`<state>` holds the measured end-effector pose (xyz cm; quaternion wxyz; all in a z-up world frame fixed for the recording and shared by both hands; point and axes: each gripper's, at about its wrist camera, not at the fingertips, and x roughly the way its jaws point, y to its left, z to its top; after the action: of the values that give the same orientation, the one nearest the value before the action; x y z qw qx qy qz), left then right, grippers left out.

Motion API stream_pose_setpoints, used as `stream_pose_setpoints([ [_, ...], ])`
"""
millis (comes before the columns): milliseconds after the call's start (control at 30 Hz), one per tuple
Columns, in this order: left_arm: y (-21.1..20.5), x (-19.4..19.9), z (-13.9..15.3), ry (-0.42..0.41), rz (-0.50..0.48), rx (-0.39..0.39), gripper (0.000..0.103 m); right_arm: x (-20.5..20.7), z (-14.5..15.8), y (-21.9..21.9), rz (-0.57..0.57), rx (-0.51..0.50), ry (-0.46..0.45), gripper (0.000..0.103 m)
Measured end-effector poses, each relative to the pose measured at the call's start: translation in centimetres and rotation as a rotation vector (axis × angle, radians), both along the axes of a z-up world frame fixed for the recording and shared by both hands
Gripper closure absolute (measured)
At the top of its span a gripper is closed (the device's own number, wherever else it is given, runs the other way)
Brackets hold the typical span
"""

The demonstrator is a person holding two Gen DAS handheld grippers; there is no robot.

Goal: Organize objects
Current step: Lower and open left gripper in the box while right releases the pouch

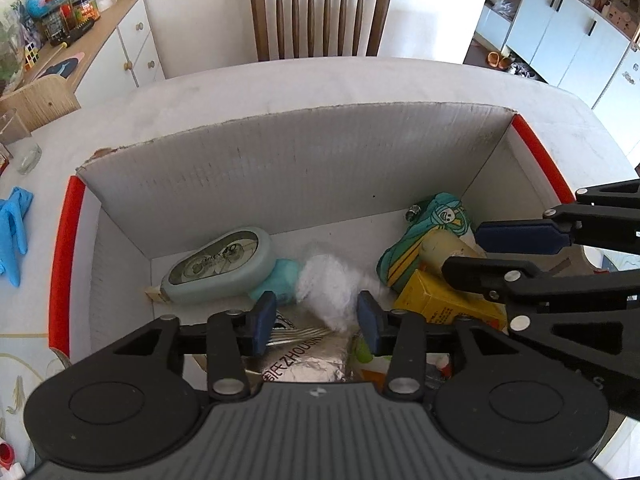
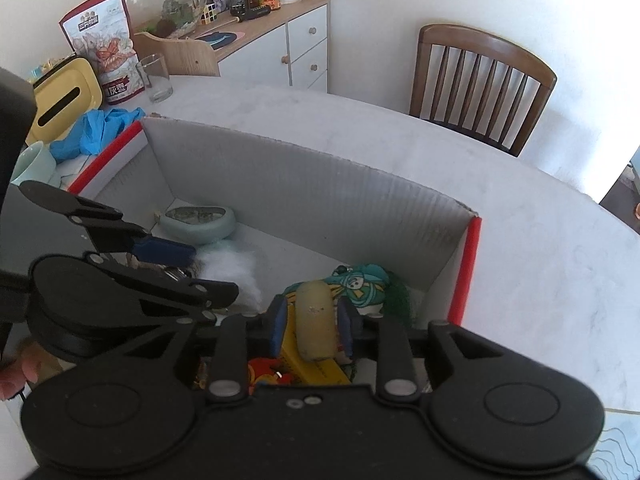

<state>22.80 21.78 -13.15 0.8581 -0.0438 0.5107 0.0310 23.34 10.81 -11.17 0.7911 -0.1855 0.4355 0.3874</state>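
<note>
A cardboard box [image 1: 280, 160] with red edges stands on the table and holds several objects. My left gripper [image 1: 316, 320] is open and empty above a white fluffy wad [image 1: 328, 280] and a silver foil packet [image 1: 304, 356]. A grey-green oval case [image 1: 220, 268] lies at the box's left. My right gripper [image 2: 312, 328] is shut on a pale yellow cylinder [image 2: 316, 320], held over a yellow box [image 2: 316, 368] and a teal cartoon pouch [image 2: 360, 284]. The right gripper also shows in the left wrist view [image 1: 480, 248], with the cylinder [image 1: 444, 248] between its fingers.
A wooden chair [image 1: 320, 12] stands behind the table. Blue gloves [image 2: 96, 128], a glass [image 2: 156, 76], a yellow tissue box [image 2: 64, 100] and a snack bag [image 2: 100, 40] sit left of the box. A white cabinet [image 2: 280, 48] stands by the wall.
</note>
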Motion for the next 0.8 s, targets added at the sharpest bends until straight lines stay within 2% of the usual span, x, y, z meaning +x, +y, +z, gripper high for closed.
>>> stream_pose_setpoints([
  [133, -0.1, -0.4, 0.9, -0.027, 0.011, 0.001, 0.047, 0.0, 0.5, -0.6, -0.009, 0.013, 0.013, 0.073],
  [400, -0.4, -1.8, 3.3, -0.086, 0.017, 0.024, 0.046, -1.6, 2.6, -2.0, 0.007, 0.048, -0.015, 0.067],
  [567, -1.1, -3.7, 5.3, -0.146, 0.007, 0.043, 0.041, -3.4, 4.6, -2.9, 0.024, 0.079, -0.065, 0.06],
  [800, -1.7, -6.7, 7.8, -0.229, 0.012, 0.066, 0.036, -5.2, 6.9, -4.6, 0.033, 0.14, -0.081, 0.046],
])
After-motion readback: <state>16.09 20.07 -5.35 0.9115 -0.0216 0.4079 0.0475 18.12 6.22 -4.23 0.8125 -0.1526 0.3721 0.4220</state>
